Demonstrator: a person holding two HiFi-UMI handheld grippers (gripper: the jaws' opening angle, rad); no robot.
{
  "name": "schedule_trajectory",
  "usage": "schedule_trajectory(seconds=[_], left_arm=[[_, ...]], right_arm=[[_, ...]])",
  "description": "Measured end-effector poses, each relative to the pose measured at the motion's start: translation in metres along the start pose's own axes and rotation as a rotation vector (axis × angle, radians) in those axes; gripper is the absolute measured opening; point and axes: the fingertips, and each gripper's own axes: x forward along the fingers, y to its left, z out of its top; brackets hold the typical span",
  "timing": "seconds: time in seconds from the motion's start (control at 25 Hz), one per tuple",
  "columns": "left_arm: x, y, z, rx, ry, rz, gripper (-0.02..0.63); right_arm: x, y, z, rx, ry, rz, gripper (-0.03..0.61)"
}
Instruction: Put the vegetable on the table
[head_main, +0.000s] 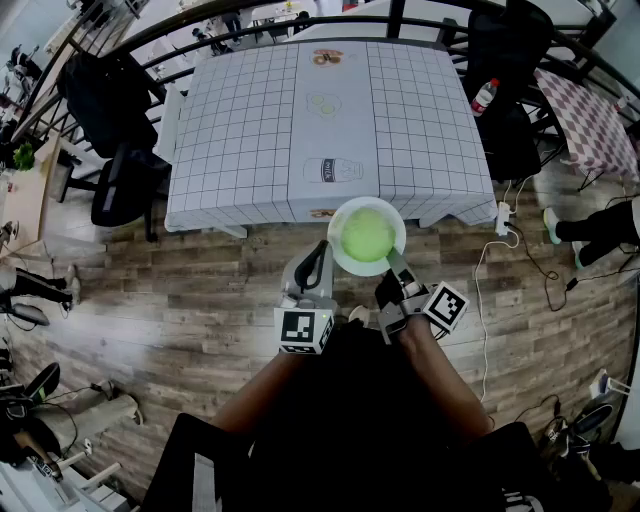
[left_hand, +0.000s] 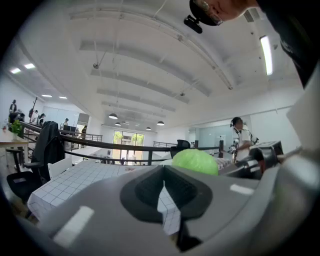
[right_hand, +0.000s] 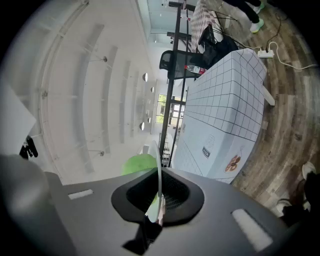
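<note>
A round pale-green vegetable (head_main: 368, 234) lies on a white plate (head_main: 343, 261) held in the air just in front of the table's near edge. My right gripper (head_main: 394, 264) is shut on the plate's near right rim; in the right gripper view the rim (right_hand: 159, 165) runs edge-on between the jaws of my right gripper (right_hand: 159, 196), with the vegetable (right_hand: 137, 164) behind. My left gripper (head_main: 320, 256) sits by the plate's left rim, shut with nothing in it. Past my left gripper (left_hand: 165, 189) in its own view, the vegetable (left_hand: 195, 161) shows to the right.
The table (head_main: 250, 130) wears a white gridded cloth with small printed pictures down its middle. Black chairs (head_main: 115, 110) stand to its left. At its right stand a red-capped bottle (head_main: 484, 96) and another chair; a power strip (head_main: 503, 216) and cables lie on the wooden floor.
</note>
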Motion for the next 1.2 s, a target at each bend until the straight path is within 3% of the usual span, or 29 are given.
schedule_trajectory(seconds=[0.32,0.64,0.96,1.2], left_arm=[[0.009,0.008,-0.005,0.006,-0.005,0.028,0.008],[-0.002,0.011,-0.004,0.000,-0.007,0.059,0.008],[0.000,0.018,-0.001,0.010,-0.025,0.166,0.009],[0.010,0.006,-0.014,-0.008,-0.030,0.148,0.008]], right_arm=[[0.009,0.004,0.009,0.011,-0.002,0.065,0.006],[0.002,0.001,0.002,-0.014,0.039,0.027,0.008],[0.000,-0.011,0.028,-0.005,0.050,0.042,0.008],[-0.009,-0.029,0.034,-0.050,0.042,0.021,0.009]])
